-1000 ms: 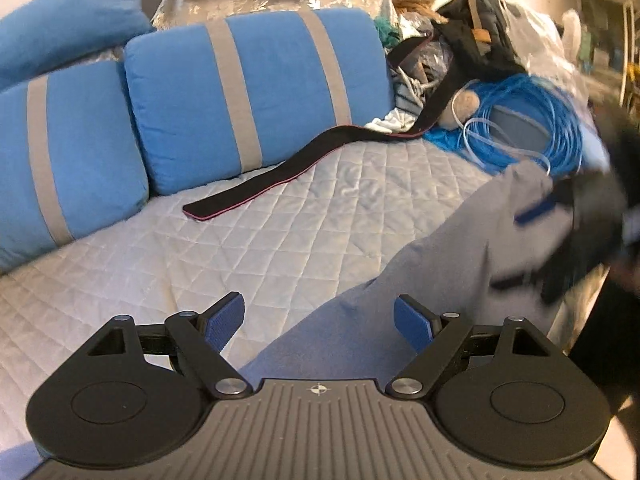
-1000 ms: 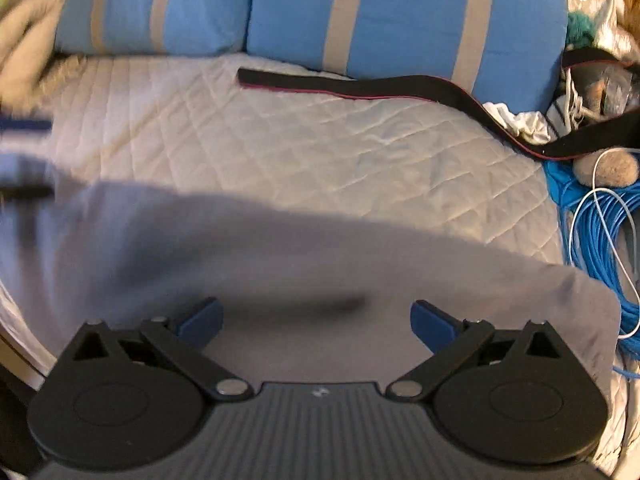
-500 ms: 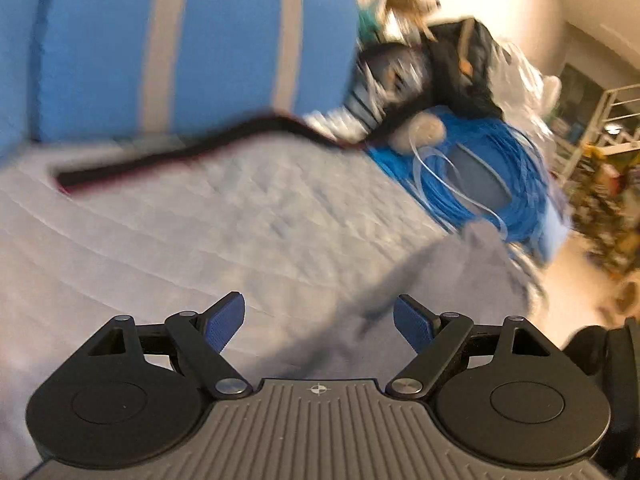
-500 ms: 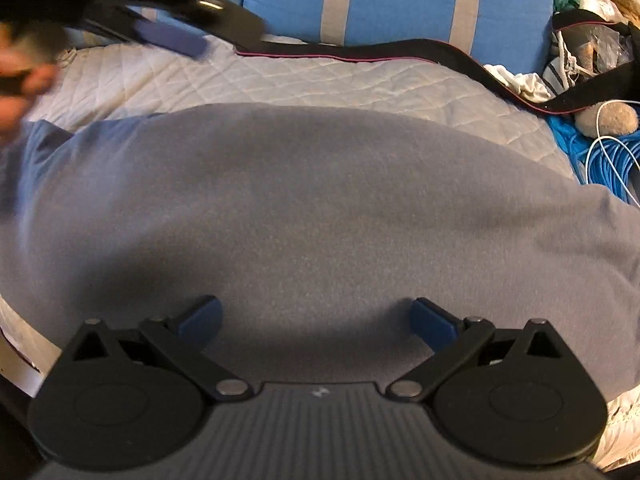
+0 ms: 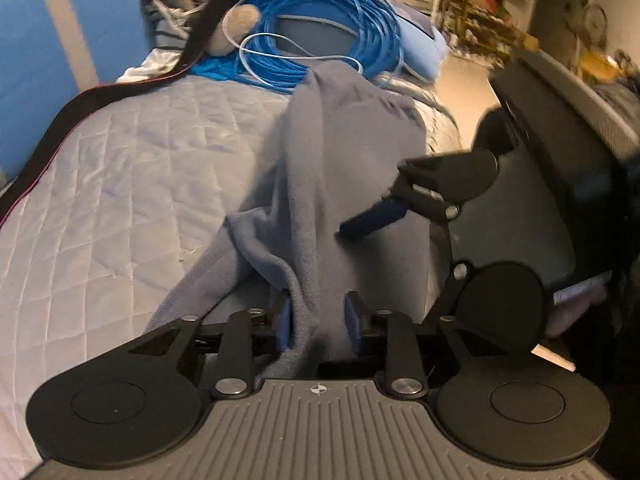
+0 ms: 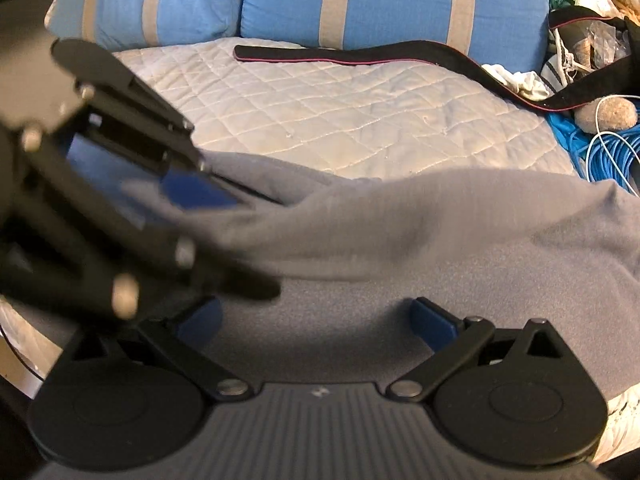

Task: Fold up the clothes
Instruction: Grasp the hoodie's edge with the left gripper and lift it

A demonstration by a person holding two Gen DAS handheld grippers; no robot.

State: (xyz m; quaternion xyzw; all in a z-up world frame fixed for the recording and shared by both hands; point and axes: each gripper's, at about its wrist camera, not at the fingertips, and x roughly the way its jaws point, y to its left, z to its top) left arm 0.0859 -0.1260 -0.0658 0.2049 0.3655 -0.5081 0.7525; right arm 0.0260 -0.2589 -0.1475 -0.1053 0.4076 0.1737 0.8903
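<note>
Now: left jaws closing on cloth, right jaws open above it.

Left wrist view: the left gripper [image 5: 318,326], wide open and clear of fabric a second ago, is closing its blue pads on a raised ridge of the grey fleece garment [image 5: 340,160], which lies on the white quilted mattress [image 5: 120,184]. Right wrist view: the right gripper [image 6: 316,320] hovers over the garment, jaws spread, holding nothing. Judgement: a fold lift is being set up.
</note>
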